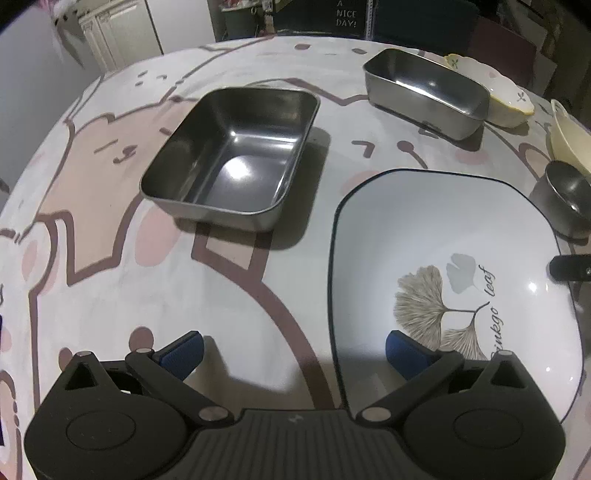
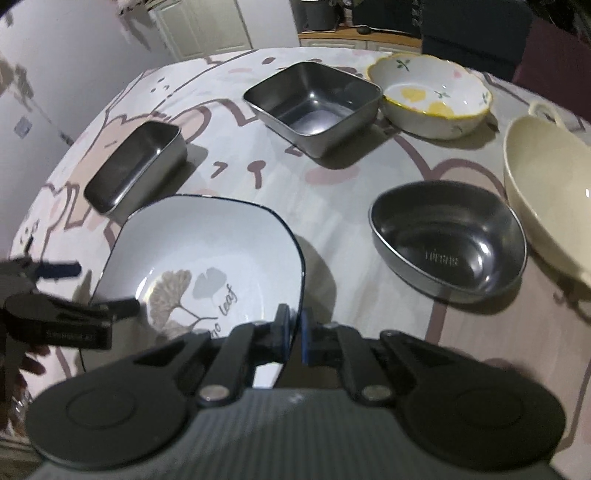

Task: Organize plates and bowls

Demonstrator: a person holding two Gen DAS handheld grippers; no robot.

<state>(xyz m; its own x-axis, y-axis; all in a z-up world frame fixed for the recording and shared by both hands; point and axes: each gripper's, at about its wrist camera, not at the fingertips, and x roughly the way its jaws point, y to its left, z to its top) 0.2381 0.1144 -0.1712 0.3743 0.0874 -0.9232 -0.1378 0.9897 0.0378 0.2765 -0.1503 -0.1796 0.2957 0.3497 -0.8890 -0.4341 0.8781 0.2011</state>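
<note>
Ginkgo-leaf plate, near rim pinched in right claw; left claw spread wide astride its left edge.

Plate reads "ginkgo leaf"; sign "A NICE DAY!"

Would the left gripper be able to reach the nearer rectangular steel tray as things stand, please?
Probably yes: the left gripper is open, and only bare tablecloth lies between it and the rectangular steel tray.

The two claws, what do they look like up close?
Both are matte black: a ribbed central body flanked by round discs, with angled link arms on silver pivot pins. The left claw and right claw each have textured blue pads on their fingers. No cables or sleeves show.
</note>
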